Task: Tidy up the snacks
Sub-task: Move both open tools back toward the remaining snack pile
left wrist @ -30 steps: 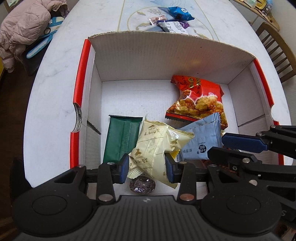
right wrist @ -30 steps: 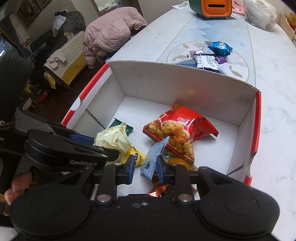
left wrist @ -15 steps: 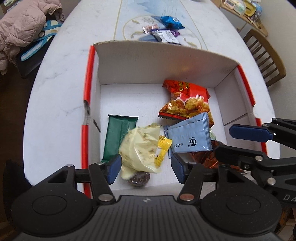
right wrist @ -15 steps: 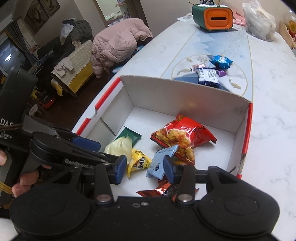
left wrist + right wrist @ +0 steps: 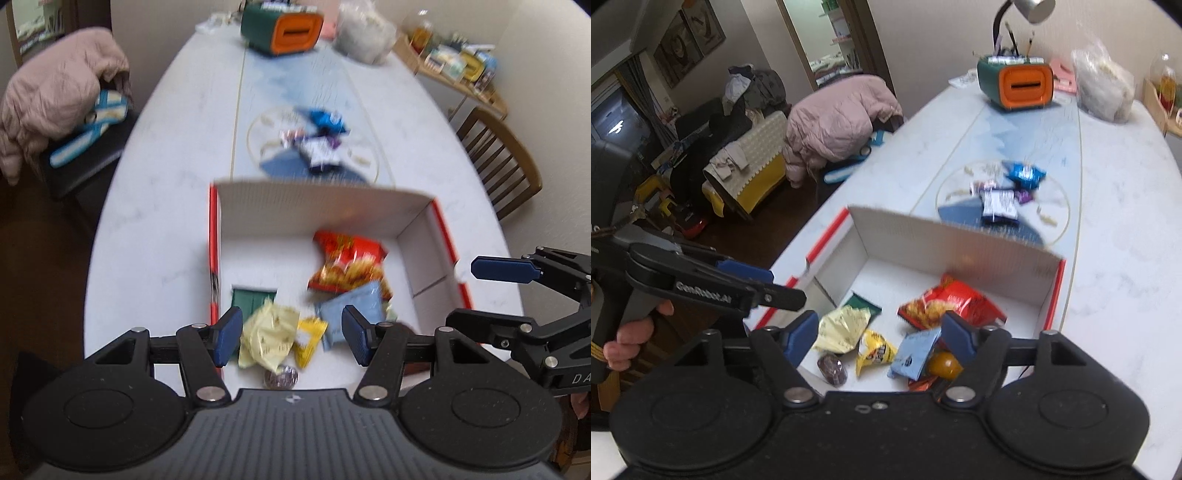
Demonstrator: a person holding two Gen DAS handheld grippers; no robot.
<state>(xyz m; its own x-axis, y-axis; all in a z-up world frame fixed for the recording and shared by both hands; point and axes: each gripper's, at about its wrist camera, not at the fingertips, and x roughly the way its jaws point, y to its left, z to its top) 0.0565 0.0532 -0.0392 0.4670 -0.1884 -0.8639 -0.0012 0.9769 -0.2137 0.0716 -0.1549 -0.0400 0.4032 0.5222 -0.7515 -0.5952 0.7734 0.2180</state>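
Your table [image 5: 155, 206] now shows much farther than a second ago, out to the orange-faced box [image 5: 282, 31]. The cardboard box [image 5: 317, 206] holds every dropped snack. Your left gripper [image 5: 291, 338] hangs released above the pale yellow packet [image 5: 267, 336]. Your right gripper [image 5: 879, 338] is opening, empty, above the light blue packet [image 5: 916, 352]. "GenRobot.AI" reads on the left gripper's side.

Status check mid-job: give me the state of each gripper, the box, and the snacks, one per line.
Left gripper: open, holding nothing.
Right gripper: jaws opening, nothing between the pads.
White cardboard box with red edges: open-topped, upright.
Pale yellow packet: lying loose in box.
Light blue packet: lying in box.
Red chip bag: lying in box.
Snack pile on table: outside box.
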